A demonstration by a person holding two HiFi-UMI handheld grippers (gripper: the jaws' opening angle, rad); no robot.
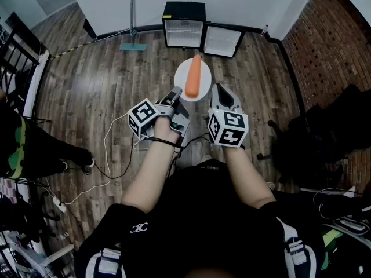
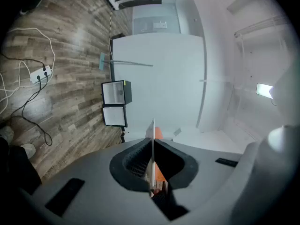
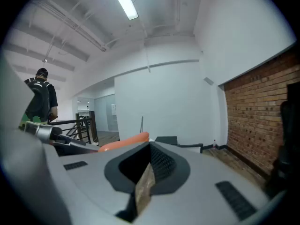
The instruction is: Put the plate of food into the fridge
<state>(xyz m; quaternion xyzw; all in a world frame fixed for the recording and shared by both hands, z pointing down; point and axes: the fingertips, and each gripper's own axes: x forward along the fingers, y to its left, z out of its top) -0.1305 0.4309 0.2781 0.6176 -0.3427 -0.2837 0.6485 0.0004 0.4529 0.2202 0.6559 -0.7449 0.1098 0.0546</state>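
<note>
Left gripper (image 1: 178, 94) and right gripper (image 1: 218, 92) each clench jaws on one plate (image 1: 204, 83) bearing one carrot (image 1: 193, 74).

White plate (image 1: 180, 77) with orange carrot (image 1: 193, 75), before open fridge (image 1: 184, 25)

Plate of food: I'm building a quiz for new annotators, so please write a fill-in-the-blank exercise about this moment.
The white plate carries one long ____ piece of food.
Counting the left gripper and the right gripper, ____ grippers are shut on the plate.
The fridge on the floor ahead has its door ____.
Missing words: orange; two; open.
</note>
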